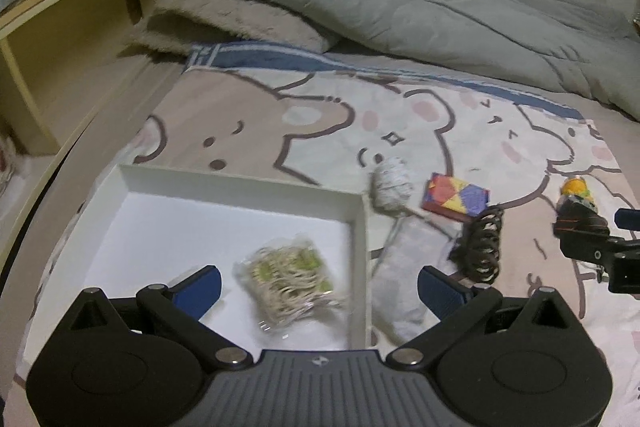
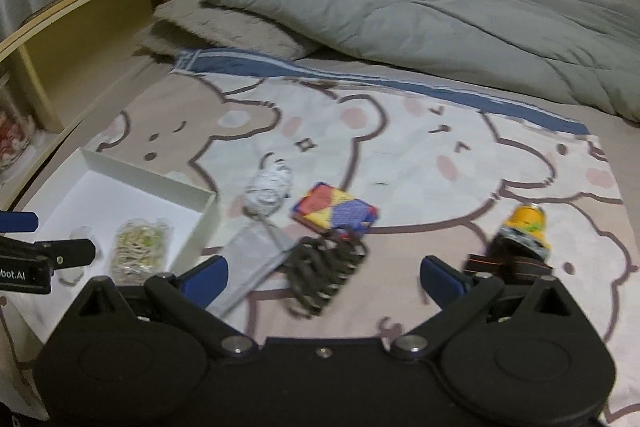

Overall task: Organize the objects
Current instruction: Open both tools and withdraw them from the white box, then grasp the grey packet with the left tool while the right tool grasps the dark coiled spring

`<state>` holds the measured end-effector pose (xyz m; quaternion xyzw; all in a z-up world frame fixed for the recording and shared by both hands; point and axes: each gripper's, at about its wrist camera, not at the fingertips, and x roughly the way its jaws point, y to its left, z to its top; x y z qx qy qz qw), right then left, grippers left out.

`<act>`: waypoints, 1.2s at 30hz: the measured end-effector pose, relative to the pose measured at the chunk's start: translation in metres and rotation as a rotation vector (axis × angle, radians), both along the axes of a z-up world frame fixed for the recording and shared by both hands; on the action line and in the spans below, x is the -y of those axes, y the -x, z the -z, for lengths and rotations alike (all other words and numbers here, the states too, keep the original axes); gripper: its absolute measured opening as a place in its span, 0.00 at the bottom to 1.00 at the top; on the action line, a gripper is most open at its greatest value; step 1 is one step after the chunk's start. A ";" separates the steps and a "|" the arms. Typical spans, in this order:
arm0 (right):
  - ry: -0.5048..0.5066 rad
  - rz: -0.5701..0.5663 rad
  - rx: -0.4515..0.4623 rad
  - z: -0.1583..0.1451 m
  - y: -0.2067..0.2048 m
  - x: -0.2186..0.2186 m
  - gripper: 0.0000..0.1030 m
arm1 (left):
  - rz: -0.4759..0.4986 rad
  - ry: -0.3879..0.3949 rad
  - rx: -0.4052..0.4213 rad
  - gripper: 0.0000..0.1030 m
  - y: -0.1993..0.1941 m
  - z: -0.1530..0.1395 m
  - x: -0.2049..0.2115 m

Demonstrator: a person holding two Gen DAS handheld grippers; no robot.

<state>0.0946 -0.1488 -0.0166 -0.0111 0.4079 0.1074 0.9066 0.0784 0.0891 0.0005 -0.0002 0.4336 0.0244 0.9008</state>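
A shallow white box (image 1: 248, 195) lies on the bed at the left and holds a clear bag of rubber bands (image 1: 286, 285); the box (image 2: 188, 195) and bag (image 2: 138, 251) also show in the right wrist view. My left gripper (image 1: 320, 287) is open above the bag, empty. My right gripper (image 2: 324, 277) is open just above a black hair claw (image 2: 324, 275). A white yarn ball (image 2: 269, 193), a colourful flat packet (image 2: 335, 213) and a yellow-topped bottle (image 2: 524, 231) lie on the cartoon blanket.
A grey duvet (image 2: 400, 7) and a fluffy beige pillow (image 2: 216, 27) are bunched at the back. A wooden headboard shelf (image 1: 80, 39) runs along the left. A grey pouch (image 2: 248, 267) lies beside the box.
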 end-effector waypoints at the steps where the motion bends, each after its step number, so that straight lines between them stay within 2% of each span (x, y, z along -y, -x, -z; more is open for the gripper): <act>1: -0.003 0.010 0.002 0.000 0.001 0.007 1.00 | 0.003 -0.002 0.005 1.00 -0.001 0.000 0.005; 11: -0.056 0.091 0.002 0.004 0.000 0.053 1.00 | 0.075 -0.002 0.052 1.00 -0.009 0.001 0.050; 13: -0.076 0.105 0.007 0.005 -0.003 0.056 0.96 | 0.104 -0.005 0.072 1.00 -0.009 0.002 0.059; 15: -0.111 0.108 0.004 0.006 -0.008 0.059 0.82 | 0.143 -0.020 0.088 1.00 -0.009 0.004 0.069; 16: -0.133 0.104 -0.006 0.007 -0.012 0.059 0.79 | 0.169 -0.028 0.096 1.00 -0.009 0.006 0.073; 18: -0.169 0.091 -0.031 0.009 -0.019 0.058 0.66 | 0.206 -0.048 0.098 1.00 -0.010 0.011 0.078; 20: -0.183 0.067 -0.043 0.012 -0.025 0.052 0.54 | 0.237 -0.062 0.084 0.97 -0.013 0.018 0.082; 22: -0.190 0.050 -0.066 0.017 -0.031 0.046 0.47 | 0.275 -0.060 0.062 0.90 -0.017 0.024 0.084; 24: -0.210 0.036 -0.089 0.022 -0.038 0.040 0.35 | 0.310 -0.050 0.037 0.85 -0.022 0.030 0.085; 27: -0.228 0.020 -0.112 0.028 -0.049 0.031 0.24 | 0.360 -0.043 0.006 0.77 -0.029 0.040 0.087; 31: -0.228 0.002 -0.142 0.039 -0.064 0.017 0.15 | 0.408 -0.038 -0.040 0.64 -0.038 0.052 0.089; 36: -0.244 -0.028 -0.187 0.052 -0.080 0.000 0.08 | 0.439 -0.022 -0.078 0.58 -0.047 0.063 0.090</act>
